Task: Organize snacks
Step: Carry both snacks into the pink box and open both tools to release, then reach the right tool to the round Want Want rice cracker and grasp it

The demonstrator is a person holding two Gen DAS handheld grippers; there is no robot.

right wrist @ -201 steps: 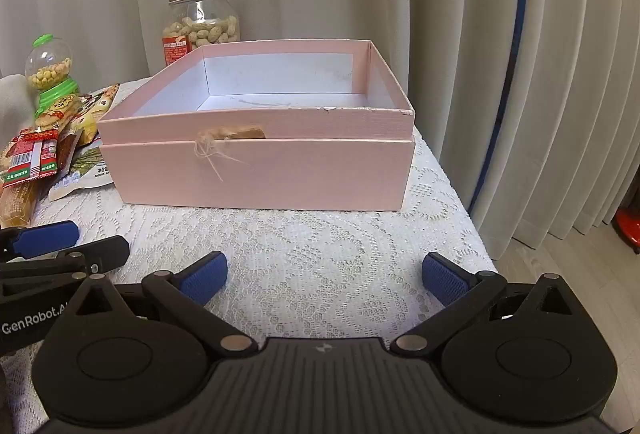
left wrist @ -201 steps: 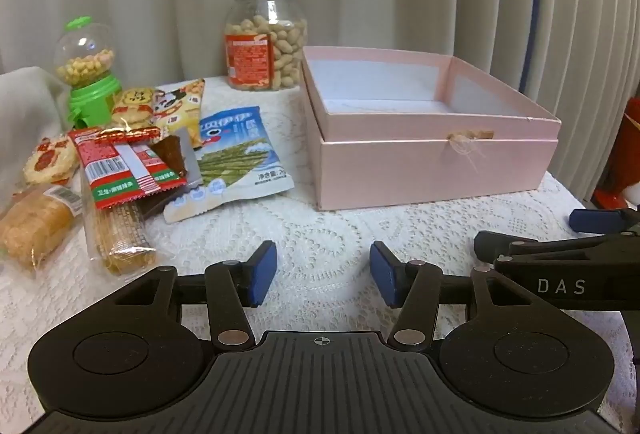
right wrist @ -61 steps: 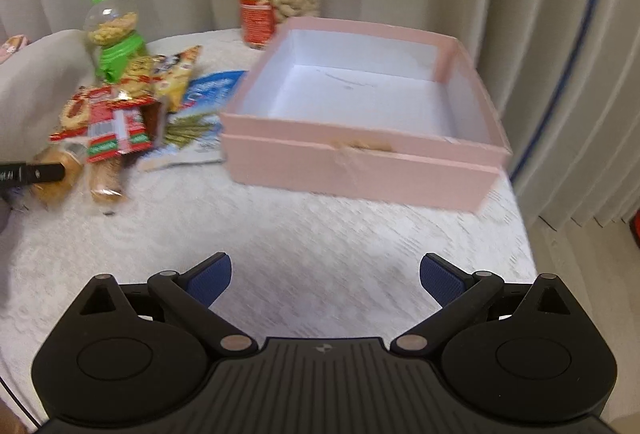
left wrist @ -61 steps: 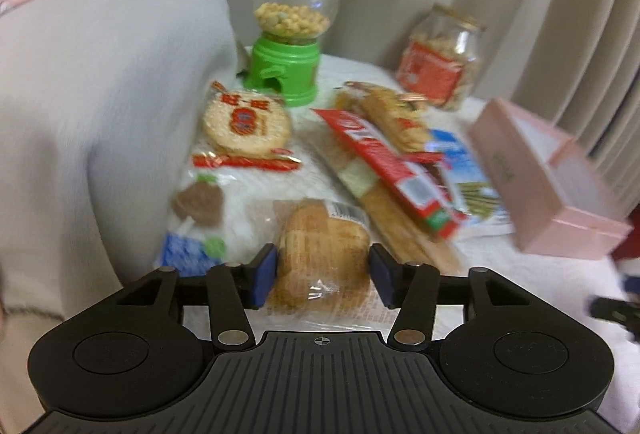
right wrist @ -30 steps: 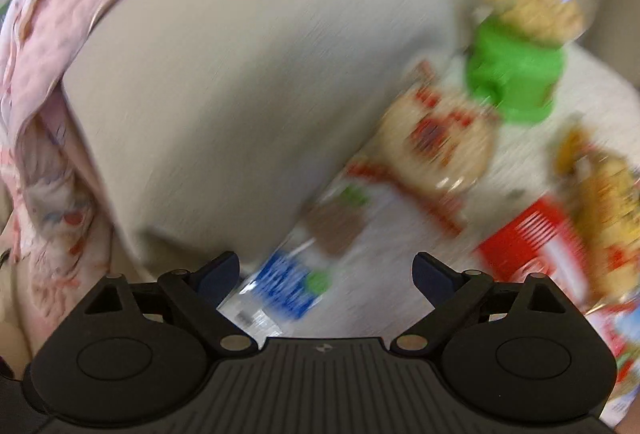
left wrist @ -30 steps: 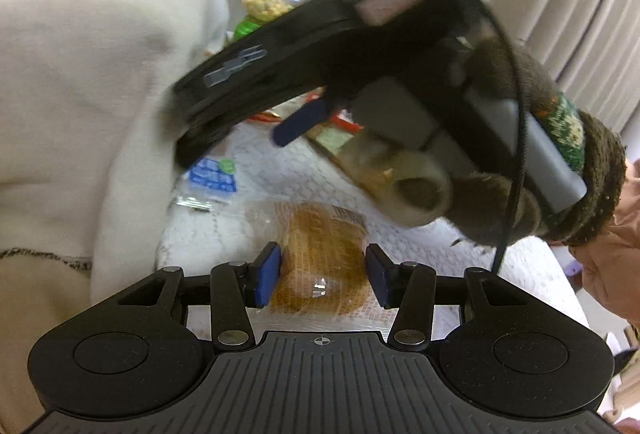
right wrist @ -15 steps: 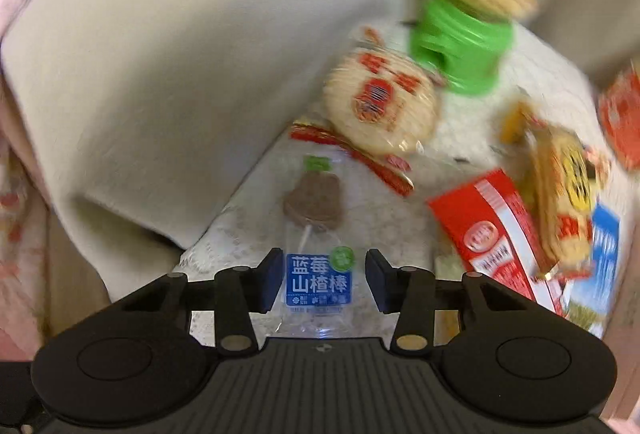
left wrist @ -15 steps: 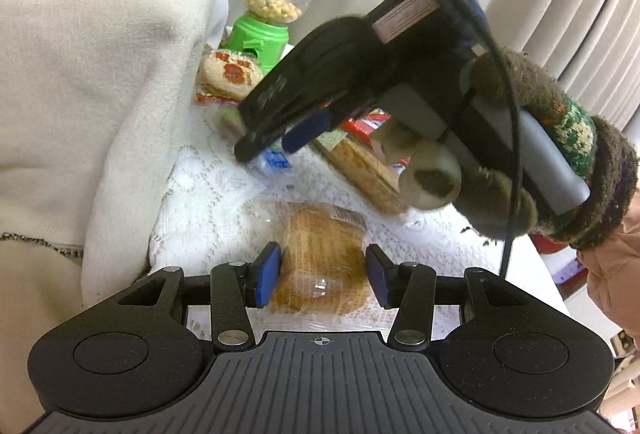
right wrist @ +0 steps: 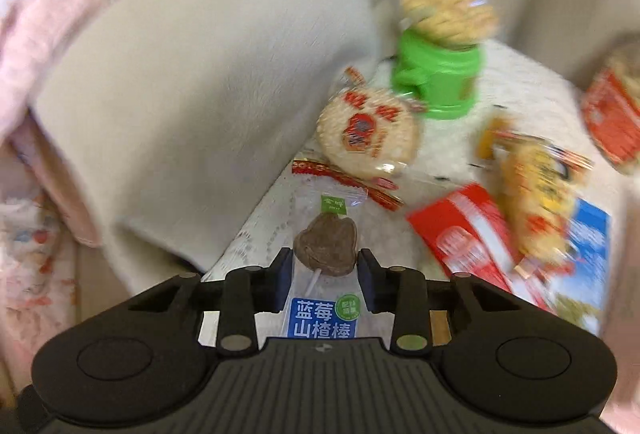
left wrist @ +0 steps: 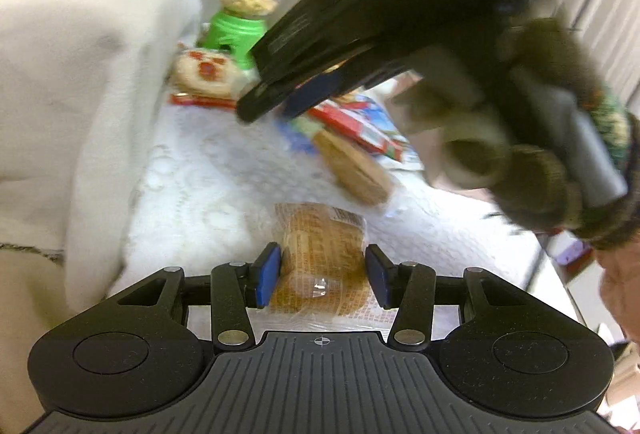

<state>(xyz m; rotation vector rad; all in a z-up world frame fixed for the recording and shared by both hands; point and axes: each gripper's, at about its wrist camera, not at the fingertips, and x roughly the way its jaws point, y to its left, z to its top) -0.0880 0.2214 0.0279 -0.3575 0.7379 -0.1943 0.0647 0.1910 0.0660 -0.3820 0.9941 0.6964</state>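
- A white lace tablecloth [left wrist: 192,194] covers the table; a cream cushion [right wrist: 192,74] fills the upper left of both views, touching the table's edge.
- Left gripper [left wrist: 322,276], low centre, is clamped on a wrapped bread bun [left wrist: 320,254].
- Right gripper [right wrist: 323,276] is closed on a lollipop packet [right wrist: 325,298], lower centre, over the table's edge.
- A green candy dispenser [right wrist: 438,74] and a round rice cracker [right wrist: 366,130] crowd the upper right.

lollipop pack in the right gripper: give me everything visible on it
The lollipop pack is a clear plastic sleeve holding a brown heart-shaped candy on a white stick, with a small green label at its far end and a blue label with white Chinese print near the camera. It lies lengthwise along the right gripper, whose blue pads sit against its two sides. Its far end rests over the white lace cloth, close to the round rice cracker pack.
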